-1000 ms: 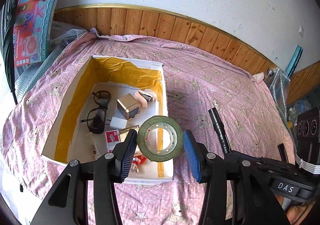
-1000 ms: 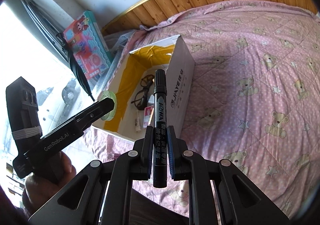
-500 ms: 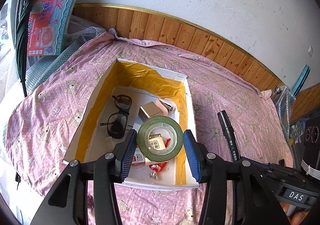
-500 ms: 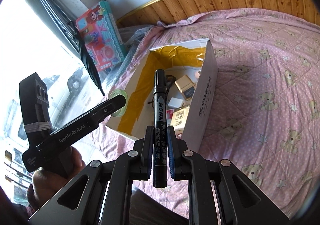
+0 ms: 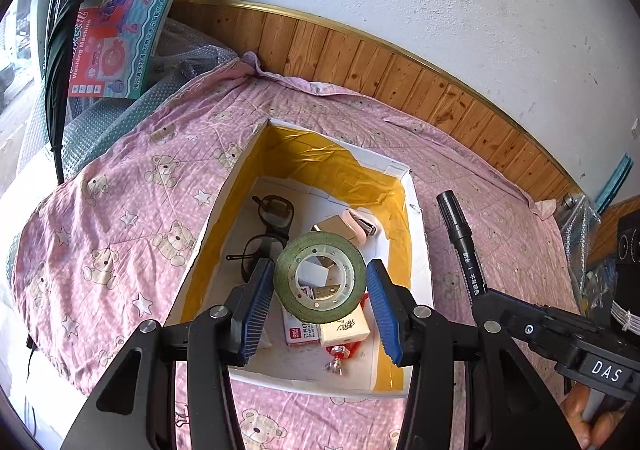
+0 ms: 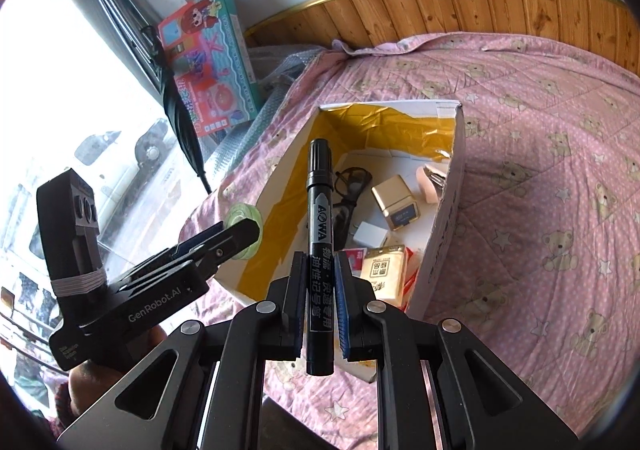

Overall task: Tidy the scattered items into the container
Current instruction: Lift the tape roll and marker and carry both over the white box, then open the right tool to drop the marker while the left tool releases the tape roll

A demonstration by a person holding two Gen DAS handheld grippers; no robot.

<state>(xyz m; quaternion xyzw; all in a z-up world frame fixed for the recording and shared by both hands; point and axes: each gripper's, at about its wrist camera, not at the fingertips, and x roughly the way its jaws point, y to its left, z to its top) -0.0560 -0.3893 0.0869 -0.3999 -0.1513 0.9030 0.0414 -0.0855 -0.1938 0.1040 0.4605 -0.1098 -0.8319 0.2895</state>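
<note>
A white cardboard box (image 5: 208, 228) (image 6: 448, 226) with yellow tape inside sits on the pink quilt. My left gripper (image 5: 320, 282) is shut on a green tape roll (image 5: 320, 278), held above the box's near half; the tape roll (image 6: 242, 219) also shows edge-on past the left gripper (image 6: 236, 230). My right gripper (image 6: 318, 282) is shut on a black marker (image 6: 319, 217), upright, over the box's near edge. That marker (image 5: 460, 242) stands just right of the box. Inside lie black glasses (image 5: 268, 234), a gold cube (image 6: 396, 207), a pink stapler (image 6: 430, 179) and small packets (image 5: 344, 328).
The pink bear-print quilt (image 6: 540, 177) covers the bed, with open room to the right of the box. A toy carton (image 5: 120, 9) and a dark umbrella (image 5: 60, 33) lean at the far left. Wood panelling (image 5: 400, 73) runs behind. A hand (image 5: 592, 410) holds the right gripper.
Both grippers have moved forward and left, so the box sits more directly under them. The tape roll now hangs over the box interior; the marker has come over the box's near edge.
</note>
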